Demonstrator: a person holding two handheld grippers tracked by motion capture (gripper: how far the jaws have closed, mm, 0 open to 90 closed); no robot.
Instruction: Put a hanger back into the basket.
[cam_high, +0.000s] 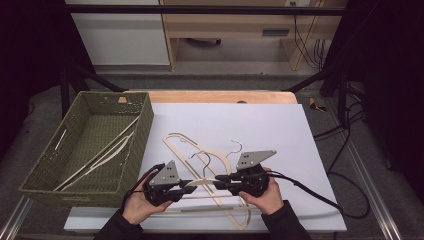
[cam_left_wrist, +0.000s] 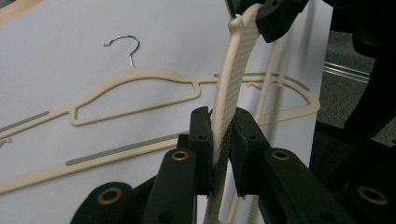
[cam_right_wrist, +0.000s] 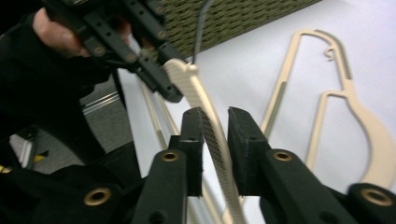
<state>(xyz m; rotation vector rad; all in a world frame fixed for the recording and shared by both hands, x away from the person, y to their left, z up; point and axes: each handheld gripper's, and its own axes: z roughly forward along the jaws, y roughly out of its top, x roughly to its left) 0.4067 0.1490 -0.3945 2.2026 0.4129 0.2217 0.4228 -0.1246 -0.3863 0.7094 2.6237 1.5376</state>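
Both grippers meet over the white sheet on the bench (cam_high: 280, 125), left gripper (cam_left_wrist: 220, 140) fingers clamped on a cream slim hanger (cam_left_wrist: 233, 79), right gripper (cam_right_wrist: 215, 135) fingers astride the same bar with a gap showing, second cream hanger (cam_left_wrist: 135, 88) flat nearby, green woven basket (cam_high: 135, 140) at left holding more hangers.

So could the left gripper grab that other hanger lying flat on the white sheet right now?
Probably not yet. The left gripper is shut on the held hanger, so its jaws are occupied. The flat hanger itself lies uncovered on the white sheet.
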